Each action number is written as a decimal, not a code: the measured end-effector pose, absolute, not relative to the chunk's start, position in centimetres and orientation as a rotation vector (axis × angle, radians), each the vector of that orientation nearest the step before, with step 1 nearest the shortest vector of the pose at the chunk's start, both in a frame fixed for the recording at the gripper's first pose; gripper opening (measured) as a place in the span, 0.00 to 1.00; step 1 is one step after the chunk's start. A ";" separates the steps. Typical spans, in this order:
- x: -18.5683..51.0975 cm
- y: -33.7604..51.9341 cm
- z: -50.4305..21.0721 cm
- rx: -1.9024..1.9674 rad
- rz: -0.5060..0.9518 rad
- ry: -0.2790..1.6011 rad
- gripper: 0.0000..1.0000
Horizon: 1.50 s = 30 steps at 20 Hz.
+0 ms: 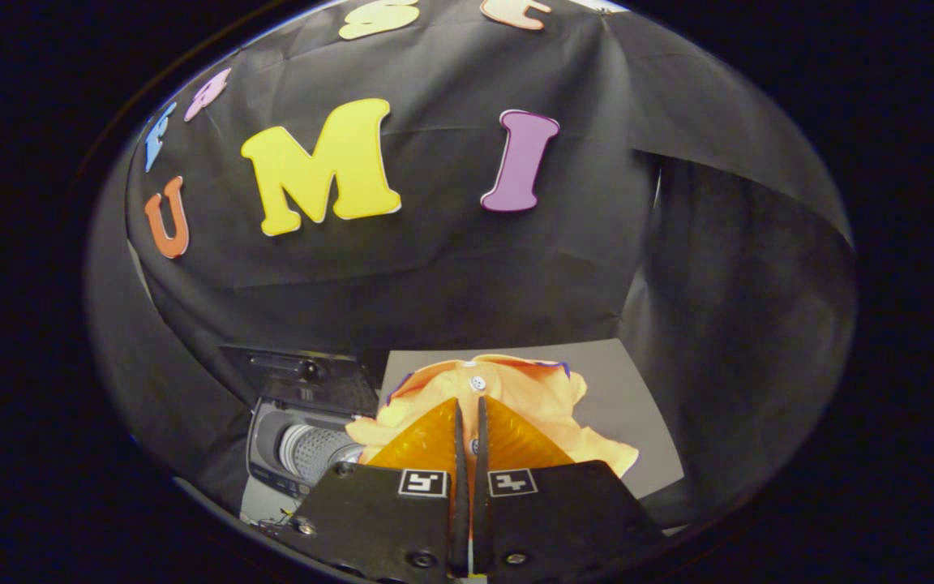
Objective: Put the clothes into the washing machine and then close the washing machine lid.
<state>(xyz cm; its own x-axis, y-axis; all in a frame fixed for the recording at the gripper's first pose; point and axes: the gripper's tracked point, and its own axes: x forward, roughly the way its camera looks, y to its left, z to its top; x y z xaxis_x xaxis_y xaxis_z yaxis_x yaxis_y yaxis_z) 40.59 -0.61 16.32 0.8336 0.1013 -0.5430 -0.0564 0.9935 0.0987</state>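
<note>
A black cloth wall (451, 276) hung in soft folds behind everything, matte and slightly creased. Below it lay the tabletop (621, 389), a flat, smooth grey sheet with straight edges. To the left of the tongs sat the washing machine (301, 446), a small boxy unit with a rounded grey shell; its dark lid (305, 377) stood raised, and the ribbed, perforated metal drum (317, 450) showed inside the opening. The shirt (532, 397), soft orange fabric with a crumpled outline, a dark-trimmed collar and a small round button (477, 382), was bunched just ahead of the fingers. The tongs (469, 430) were nearly closed, their wedge-shaped ridged fingers (426, 446) pinching a fold of the shirt between them.
</note>
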 end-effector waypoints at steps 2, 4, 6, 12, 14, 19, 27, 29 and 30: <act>40.7 0.9 17.5 0.058 0.101 0.557 0.05; 40.7 2.6 18.6 0.046 0.128 0.536 0.05; 40.5 4.6 19.3 0.035 0.161 0.526 0.05; 40.6 10.4 21.3 0.020 0.248 0.495 0.05; 40.6 12.4 21.7 0.014 0.271 0.493 0.05; 40.4 17.3 22.2 -0.006 0.336 0.490 0.05; 40.3 24.7 19.8 -0.028 0.417 0.533 0.05; 40.5 26.2 18.7 -0.034 0.430 0.548 0.05; 40.8 26.9 18.1 -0.036 0.436 0.557 0.05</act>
